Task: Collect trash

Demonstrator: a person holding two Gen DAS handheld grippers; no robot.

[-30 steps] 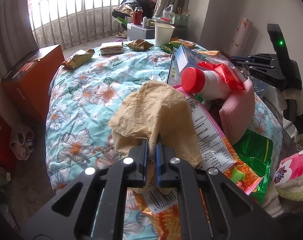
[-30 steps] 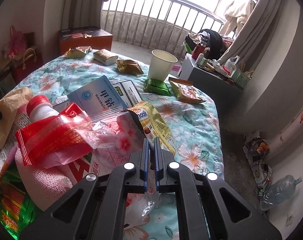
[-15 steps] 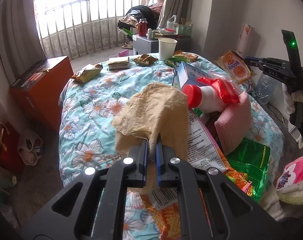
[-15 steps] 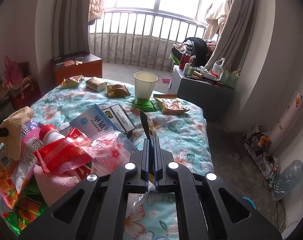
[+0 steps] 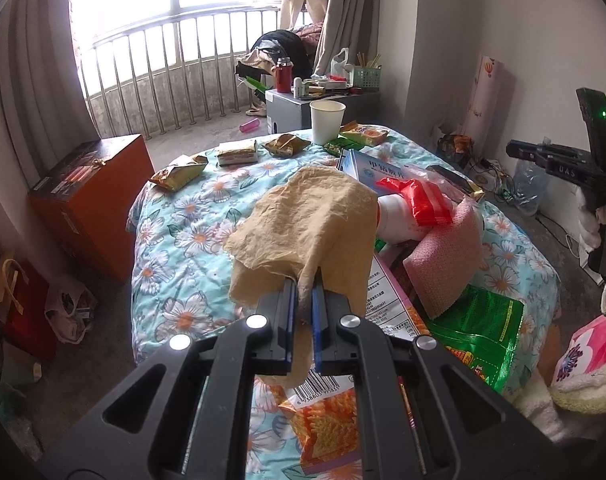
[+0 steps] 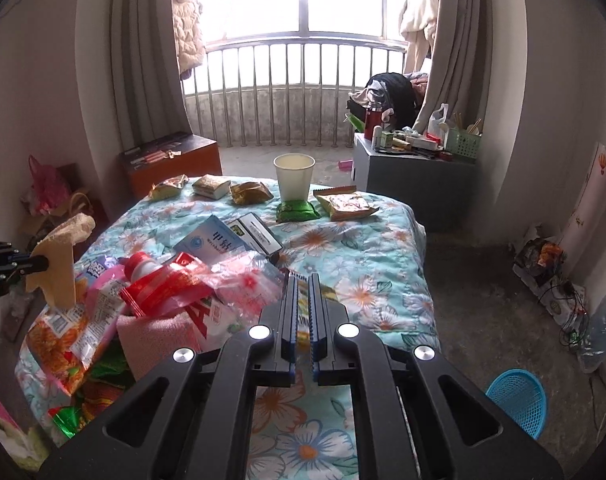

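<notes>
My left gripper (image 5: 301,280) is shut on a crumpled tan paper napkin (image 5: 307,220) and holds it above the flowered table (image 5: 183,216); the napkin also shows in the right wrist view (image 6: 61,256). My right gripper (image 6: 301,284) is shut on a yellow snack wrapper (image 6: 301,312), seen edge-on between the fingers. A heap of trash lies below: a red-capped white bottle (image 6: 143,270), a red wrapper (image 5: 419,200), a blue box (image 6: 213,240), a pink cloth (image 5: 447,256), a green bag (image 5: 479,328). A paper cup (image 6: 294,176) and several snack packets (image 6: 343,206) stand at the far edge.
A blue mesh basket (image 6: 517,398) sits on the floor to the right of the table. An orange box (image 5: 89,196) stands left of the table, a grey cabinet (image 6: 411,176) behind it, bags (image 5: 69,312) on the floor, a plastic jug (image 6: 603,328) by the wall.
Both grippers have lifted and drawn back from the table. The left carries the napkin higher. The right has pulled the yellow wrapper out of the heap and holds it edge-on.
</notes>
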